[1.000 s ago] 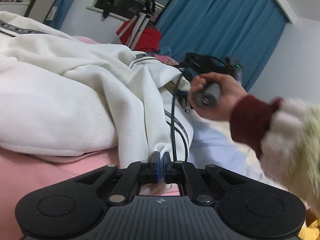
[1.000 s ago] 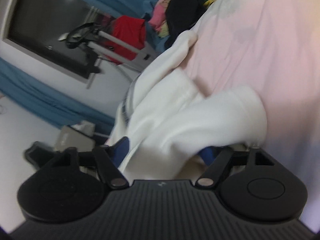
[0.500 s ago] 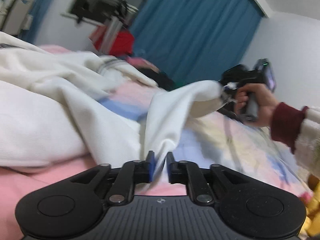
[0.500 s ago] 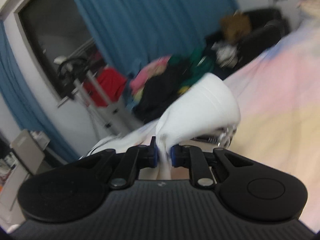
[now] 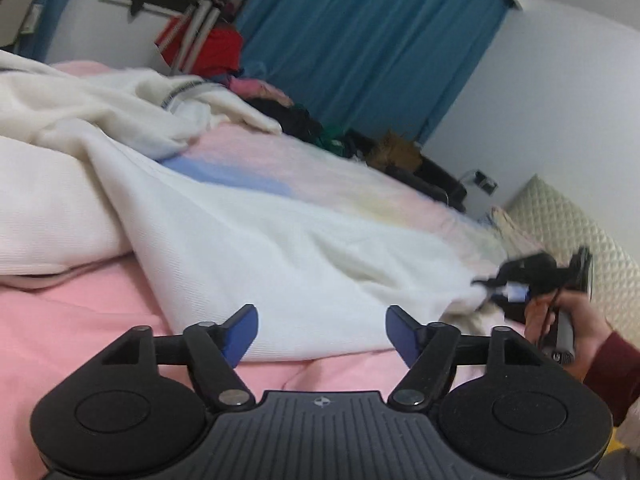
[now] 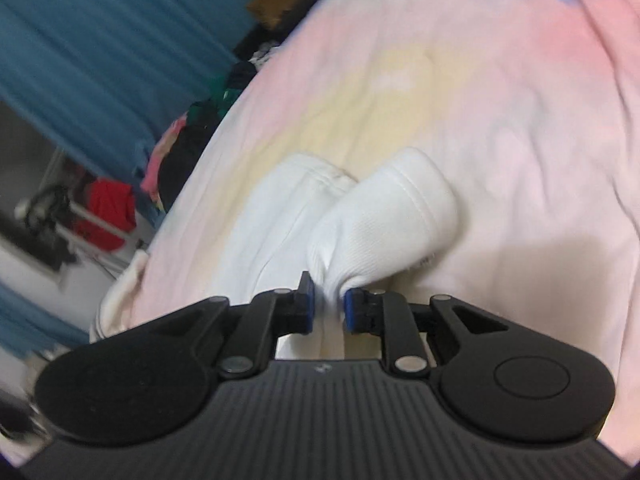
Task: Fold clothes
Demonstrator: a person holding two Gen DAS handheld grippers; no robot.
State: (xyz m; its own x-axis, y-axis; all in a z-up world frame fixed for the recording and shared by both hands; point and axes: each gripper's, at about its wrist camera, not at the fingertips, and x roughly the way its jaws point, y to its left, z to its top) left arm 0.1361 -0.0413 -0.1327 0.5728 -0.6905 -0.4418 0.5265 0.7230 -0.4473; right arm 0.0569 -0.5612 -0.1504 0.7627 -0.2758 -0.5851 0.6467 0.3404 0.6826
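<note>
A white ribbed garment lies spread on the pastel bed sheet, bunched in thick folds at the left. My left gripper is open just above the sheet, its blue pads apart at the cloth's near edge and gripping nothing. To the right, a hand holds my right gripper, which pinches the stretched-out end of the cloth. In the right wrist view, my right gripper is shut on a white cuffed end of the garment, low over the sheet.
Blue curtains hang behind the bed. A heap of dark and coloured clothes sits at the far edge, with a red cloth on a metal frame behind it. A quilted headboard stands at the right.
My left gripper has opened and let go of the white cloth. The right gripper, shut on the cuffed end, has drawn it out to the right and down onto the bed.
</note>
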